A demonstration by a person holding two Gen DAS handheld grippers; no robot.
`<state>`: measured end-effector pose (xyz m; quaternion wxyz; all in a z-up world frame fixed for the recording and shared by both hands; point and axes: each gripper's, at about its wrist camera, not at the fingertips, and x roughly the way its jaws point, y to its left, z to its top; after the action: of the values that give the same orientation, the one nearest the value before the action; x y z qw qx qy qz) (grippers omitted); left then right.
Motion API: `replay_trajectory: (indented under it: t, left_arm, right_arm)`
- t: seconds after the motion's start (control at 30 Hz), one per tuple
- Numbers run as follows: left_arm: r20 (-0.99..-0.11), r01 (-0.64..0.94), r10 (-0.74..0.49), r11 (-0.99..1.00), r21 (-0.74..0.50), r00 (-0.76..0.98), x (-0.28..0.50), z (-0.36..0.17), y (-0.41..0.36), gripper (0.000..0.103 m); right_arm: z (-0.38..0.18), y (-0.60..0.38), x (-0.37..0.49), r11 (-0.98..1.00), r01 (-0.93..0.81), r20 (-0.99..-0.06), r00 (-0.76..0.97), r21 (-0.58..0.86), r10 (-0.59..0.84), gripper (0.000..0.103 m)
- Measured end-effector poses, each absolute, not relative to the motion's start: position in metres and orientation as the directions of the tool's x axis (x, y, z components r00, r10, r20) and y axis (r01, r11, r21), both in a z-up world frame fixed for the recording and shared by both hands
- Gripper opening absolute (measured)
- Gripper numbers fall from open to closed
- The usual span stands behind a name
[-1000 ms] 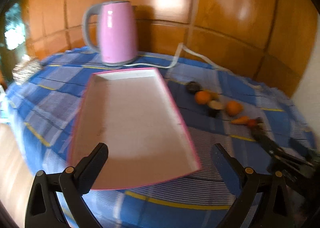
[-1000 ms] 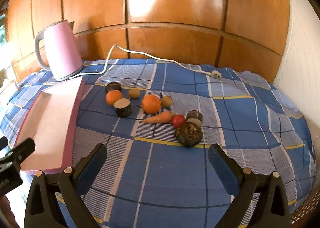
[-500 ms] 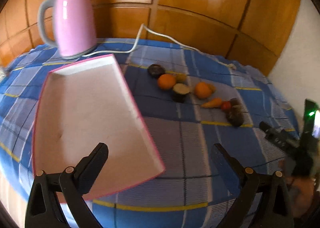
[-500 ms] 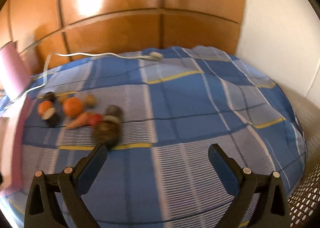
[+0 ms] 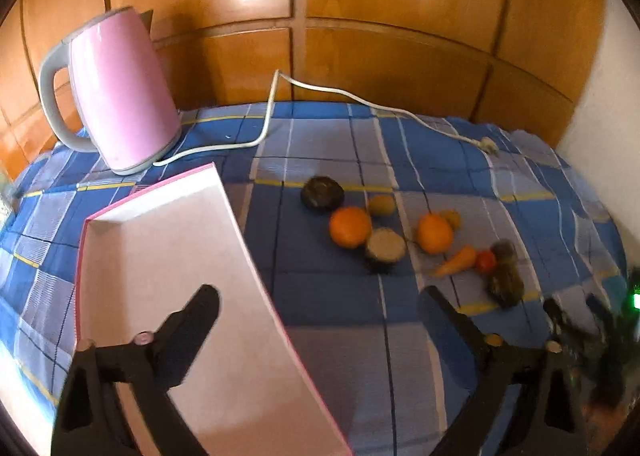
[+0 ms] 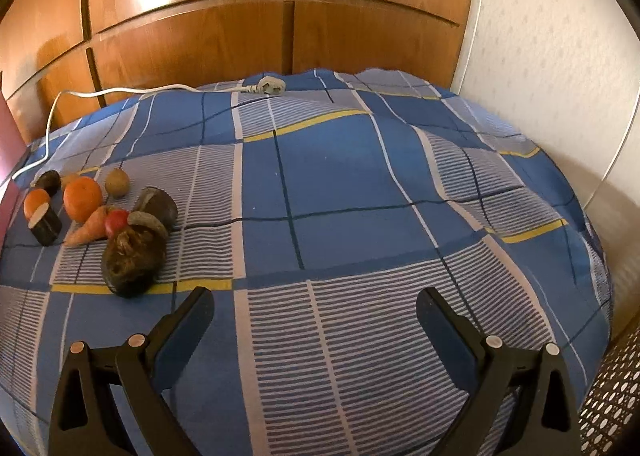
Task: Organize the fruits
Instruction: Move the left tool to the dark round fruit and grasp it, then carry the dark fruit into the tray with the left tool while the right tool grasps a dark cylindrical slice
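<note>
Both of your tools are clear of the produce. The left hand-held gripper stands released over the near edge of the pink tray; its jaws have just been closing a little, with only the tray rim and cloth beneath them and nothing pressed. The right hand-held gripper is likewise released, hovering above bare blue checked cloth.

The fruits lie in a loose cluster on the cloth, right of the tray and apart from it: two oranges, a carrot touching a tomato, and several dark brown pieces.

Recommendation: take the nearest piece first, jaws straddling its widest part, and close gently so round items do not roll.

The tray holds nothing. The pink kettle stands behind it; contents cannot be judged.
</note>
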<state>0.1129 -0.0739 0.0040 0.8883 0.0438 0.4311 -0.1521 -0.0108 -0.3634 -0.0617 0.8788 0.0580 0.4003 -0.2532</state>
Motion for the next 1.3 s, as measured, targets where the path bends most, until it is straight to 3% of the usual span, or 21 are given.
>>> replay_trajectory:
  t: [0.13,0.23,0.53,0.8,0.87,0.9,1.3]
  left_arm:
    - [-0.809,0.296,-0.240,0.951,-0.086,0.537,0.148,-0.002,-0.081,0.065]
    - [-0.827,0.289,-0.224,0.954,-0.079,0.515,0.174,-0.011,-0.091,0.059]
    - [-0.858,0.270,-0.195,0.960,-0.069,0.475,0.228,-0.033,-0.116,0.062]
    - [-0.897,0.233,-0.198,0.966,-0.111,0.396,0.260,-0.059,-0.124,0.059]
    - [-0.893,0.223,-0.201,0.968,-0.117,0.404,0.262,-0.062,-0.123,0.056]
    - [-0.890,0.232,-0.207,0.966,-0.118,0.407,0.262,-0.061,-0.125,0.048]
    - [-0.844,0.277,-0.279,0.947,-0.164,0.457,0.229,-0.040,-0.117,0.047]
  right_arm:
    - [-0.061,-0.360,-0.011,0.870,0.478,-0.717,0.565,-0.119,-0.408,0.103]
    - [-0.060,-0.357,-0.011,0.878,0.464,-0.713,0.576,-0.117,-0.400,0.103]
    - [-0.054,-0.329,-0.010,0.939,0.331,-0.695,0.653,-0.097,-0.302,0.103]
    - [-0.054,-0.307,-0.005,0.966,0.242,-0.702,0.674,-0.086,-0.231,0.102]
    - [-0.055,-0.308,-0.003,0.967,0.239,-0.707,0.669,-0.088,-0.230,0.103]
    - [-0.055,-0.308,-0.003,0.967,0.241,-0.709,0.667,-0.085,-0.229,0.103]
    - [-0.061,-0.348,-0.007,0.933,0.357,-0.775,0.603,0.051,-0.188,0.103]
